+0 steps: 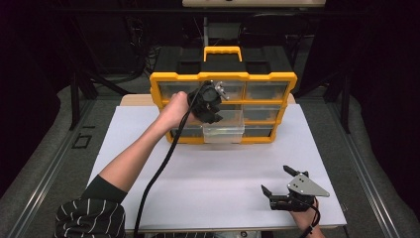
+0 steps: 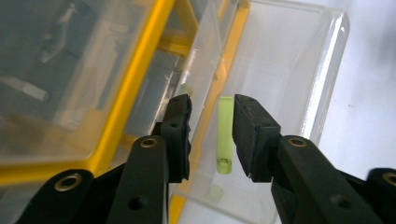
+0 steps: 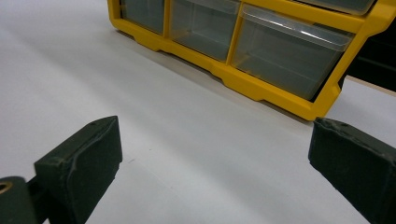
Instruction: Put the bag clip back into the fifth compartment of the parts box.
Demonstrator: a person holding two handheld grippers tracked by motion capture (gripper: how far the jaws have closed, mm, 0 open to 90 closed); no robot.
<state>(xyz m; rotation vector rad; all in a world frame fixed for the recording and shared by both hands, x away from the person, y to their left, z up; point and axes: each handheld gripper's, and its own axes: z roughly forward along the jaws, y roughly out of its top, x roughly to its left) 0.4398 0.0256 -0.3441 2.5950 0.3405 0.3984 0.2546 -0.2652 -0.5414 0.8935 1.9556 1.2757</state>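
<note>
Cabinet (image 1: pixel 224 106) of yellow frame and clear drawers stands in the upper middle of the high view, on the white table (image 1: pixel 218 173). One clear drawer (image 1: pixel 224 130) in its bottom row is pulled out toward me. My left gripper (image 1: pixel 210 106) hangs over this drawer, near the centre of the frame. In the left gripper view a small yellow-green stick (image 2: pixel 225 135) stands between the jaws, inside the drawer; the jaws are a little apart and, as I judge, the pads do not press it, so it is released. To do this step well, I think I must lift the gripper straight up, without brushing the stick or the drawer wall. My right gripper (image 1: pixel 283 184) rests at the lower right with jaws wide apart, holding nothing.
</note>
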